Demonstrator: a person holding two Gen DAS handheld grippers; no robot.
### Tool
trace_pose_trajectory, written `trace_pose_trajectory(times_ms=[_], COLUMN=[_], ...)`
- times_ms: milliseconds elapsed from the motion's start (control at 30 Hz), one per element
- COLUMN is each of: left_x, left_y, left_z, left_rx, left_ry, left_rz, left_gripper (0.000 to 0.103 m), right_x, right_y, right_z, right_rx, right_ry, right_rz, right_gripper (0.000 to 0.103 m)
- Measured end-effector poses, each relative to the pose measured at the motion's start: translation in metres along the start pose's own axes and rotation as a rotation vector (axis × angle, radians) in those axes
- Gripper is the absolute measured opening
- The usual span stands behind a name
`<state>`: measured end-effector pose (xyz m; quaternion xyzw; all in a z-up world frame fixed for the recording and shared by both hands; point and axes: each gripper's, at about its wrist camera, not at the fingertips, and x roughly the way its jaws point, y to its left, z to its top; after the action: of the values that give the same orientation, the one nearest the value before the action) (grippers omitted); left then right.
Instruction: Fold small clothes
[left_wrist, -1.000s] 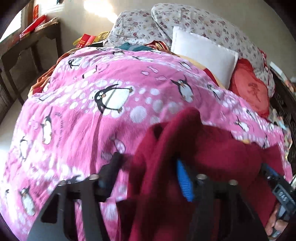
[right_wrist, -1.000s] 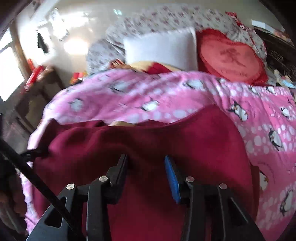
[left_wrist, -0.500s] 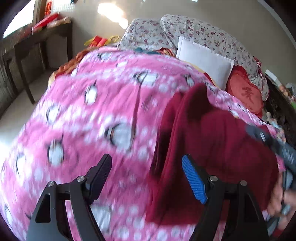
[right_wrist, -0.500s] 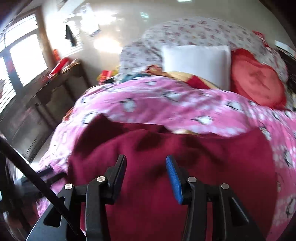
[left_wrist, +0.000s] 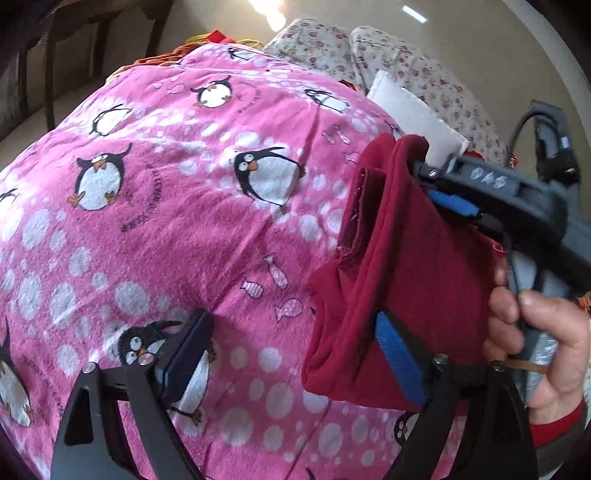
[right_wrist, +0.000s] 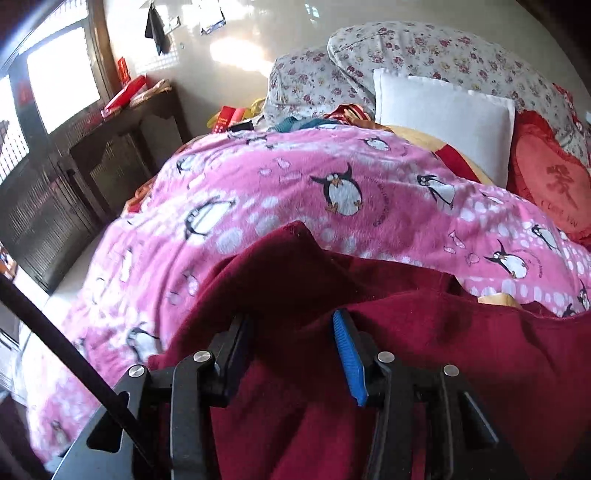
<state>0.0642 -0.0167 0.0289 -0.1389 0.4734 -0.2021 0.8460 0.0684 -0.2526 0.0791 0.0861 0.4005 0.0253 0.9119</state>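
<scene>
A dark red garment (left_wrist: 406, 266) hangs folded over above the pink penguin blanket (left_wrist: 166, 221). In the left wrist view my right gripper (left_wrist: 448, 206) grips the garment's upper edge, and a hand holds its handle. My left gripper (left_wrist: 291, 354) is open, jaws wide apart, its blue pad next to the garment's lower corner, nothing between the jaws. In the right wrist view the red garment (right_wrist: 443, 350) drapes over and around my right gripper (right_wrist: 295, 339), whose jaws stand a little apart with cloth bunched between them.
The bed has a white pillow (right_wrist: 443, 122), floral pillows (right_wrist: 424, 55) and a red heart cushion (right_wrist: 550, 184) at its head. A dark wooden table (right_wrist: 110, 147) stands left of the bed by the window. A black cable (right_wrist: 66, 354) crosses the right wrist view.
My left gripper has let go of the red garment, opened wide and dropped close to the blanket. The right gripper has lifted the garment, which now hangs folded from it.
</scene>
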Motion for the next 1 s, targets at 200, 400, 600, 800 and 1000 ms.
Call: trace_pose_trajectory(times_ms=[200, 400, 600, 800, 1000], left_x=[0.003, 0.005, 0.006, 0.008, 0.009], left_y=[-0.005, -0.009, -0.006, -0.007, -0.009], left_z=[-0.004, -0.006, -0.006, -0.006, -0.006], left_rx=[0.039, 0.079, 0.084, 0.101, 0.105], left_ry=[-0.006, -0.002, 0.004, 0.01, 0.007], left_rz=[0.004, 0.012, 0.005, 0.017, 0.026], left_gripper=[0.096, 0.099, 0.101, 0.103, 0.103], right_x=[-0.025, -0.009, 0.006, 0.016, 0.026], right_y=[0.02, 0.049, 0.053, 0.058, 0.06], right_z=[0.007, 0.013, 0.015, 0.015, 0.015], right_rx=[0.025, -0.049, -0.058, -0.078, -0.097], right_ry=[-0.015, 0.028, 0.069, 0.095, 0.114], right_rz=[0.098, 0.053, 0.037, 0.026, -0.001], right_gripper=[0.082, 0.082, 0.082, 0.082, 0.083])
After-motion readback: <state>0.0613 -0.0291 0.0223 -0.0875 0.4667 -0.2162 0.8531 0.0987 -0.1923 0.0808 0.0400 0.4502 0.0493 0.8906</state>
